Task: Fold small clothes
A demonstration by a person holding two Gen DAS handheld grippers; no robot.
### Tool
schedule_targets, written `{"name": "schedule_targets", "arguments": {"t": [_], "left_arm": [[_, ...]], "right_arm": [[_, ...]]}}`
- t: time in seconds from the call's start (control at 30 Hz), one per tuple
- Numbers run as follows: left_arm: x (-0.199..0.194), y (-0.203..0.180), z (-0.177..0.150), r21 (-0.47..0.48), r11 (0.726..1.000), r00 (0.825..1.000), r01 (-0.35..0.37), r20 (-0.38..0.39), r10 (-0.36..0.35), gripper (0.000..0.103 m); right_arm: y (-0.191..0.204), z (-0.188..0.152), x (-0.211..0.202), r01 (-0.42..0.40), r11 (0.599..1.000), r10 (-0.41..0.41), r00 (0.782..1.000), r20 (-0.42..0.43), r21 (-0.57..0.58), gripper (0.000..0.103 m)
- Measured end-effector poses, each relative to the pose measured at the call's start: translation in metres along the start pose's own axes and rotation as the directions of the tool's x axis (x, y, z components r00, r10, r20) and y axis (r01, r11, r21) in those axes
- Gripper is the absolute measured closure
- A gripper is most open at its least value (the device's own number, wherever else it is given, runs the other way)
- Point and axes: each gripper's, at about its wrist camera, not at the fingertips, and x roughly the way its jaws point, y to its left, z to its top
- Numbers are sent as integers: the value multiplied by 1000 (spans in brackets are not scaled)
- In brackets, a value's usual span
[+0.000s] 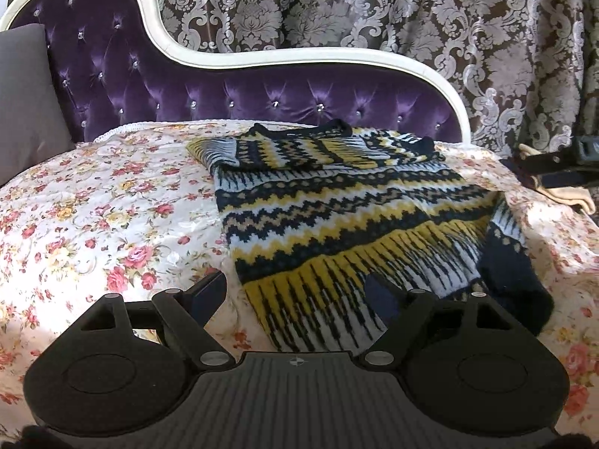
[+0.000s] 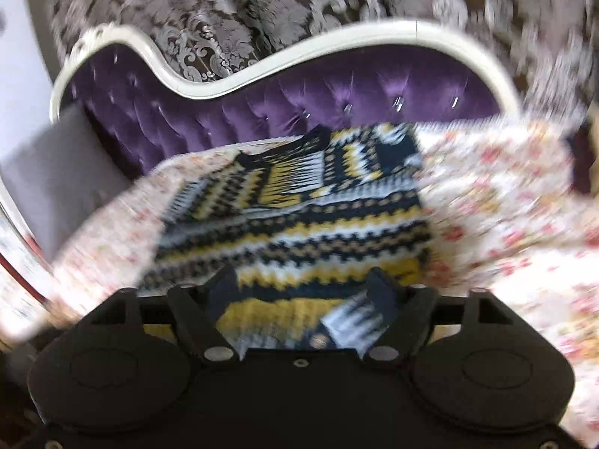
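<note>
A: A purple tufted sofa (image 1: pixel 262 101) with a cream frame, patterned curtains (image 1: pixel 411 7) behind it; the seat is covered by a floral bedspread (image 1: pixel 93 217), and the knitted sweater (image 1: pixel 337 209) lies on that, sleeves already turned in across the chest.

B: And the claws?

A: The left claw (image 1: pixel 299 292) hangs over the sweater's near hem with its jaws spread and nothing pinched; the right claw (image 2: pixel 303 288) also stands wide over the hem; its view is smeared, so I can only say it seems to grip nothing.

B: What might spoil it?

A: On the right side in the left view, a dark strip of knit trails past the body's edge; fold from the hem now and that lump would likely get trapped inside; the wool looks thick and loose, so a shallow pinch could catch only the top layer; lifting unevenly could drag the tucked sleeves askew.
</note>
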Motion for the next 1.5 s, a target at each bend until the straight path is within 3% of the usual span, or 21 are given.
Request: {"name": "schedule_targets", "arguments": {"t": [0.07,0.17,0.23,0.37,0.5,0.6,0.67,0.73,0.83,0.87,0.9,1.0,1.1,1.23,1.5], "left_arm": [[-3,-2,-1,11,1000,1000,3,12,-4,22],[-10,-8,-2,33,999,999,-6,37,5,22],[-13,-11,-4,42,999,999,-6,51,3,22],[-16,-15,-7,41,999,998,-9,64,7,22],[-14,-15,-9,32,999,999,1,45,-2,22],[-14,-13,-10,26,1000,999,3,35,-4,22],[-14,-11,-11,26,1000,1000,6,28,-7,22],[-14,-10,-12,22,1000,1000,6,24,-6,22],[-13,-9,-12,14,1000,1000,10,20,-10,22],[-13,-9,-11,14,1000,1000,13,18,-13,22],[-12,-9,-11,13,1000,1000,14,16,-14,22],[-10,-10,-9,19,999,1000,25,12,-26,22],[-8,-11,-7,27,999,999,34,10,-34,22],[-7,-11,-3,37,998,999,51,18,-51,22],[-8,-2,7,15,995,993,94,70,-95,22]], "right_arm": [[7,-13,-11,47,999,-46,998,52,-20,2],[19,-23,-16,171,985,-170,984,46,0,1],[29,-27,-16,290,957,-288,957,39,-27,1],[39,-34,-10,196,977,-200,979,-37,-82,8],[59,-48,0,124,975,-151,979,-138,-187,30],[72,-61,10,113,956,-169,967,-191,-271,34],[79,-70,15,110,942,-183,960,-210,-317,48],[84,-75,24,141,919,-238,942,-237,-367,50],[83,-78,31,145,898,-268,929,-254,-416,65],[80,-76,30,129,909,-247,933,-263,-398,81],[74,-72,28,109,928,-215,937,-275,-355,89],[55,-52,18,63,978,-112,963,-244,-201,91],[37,-26,11,18,999,-27,981,-193,-50,96],[20,7,15,-29,996,39,991,-126,79,96],[-16,53,67,-24,965,46,996,-77,263,96]]}}
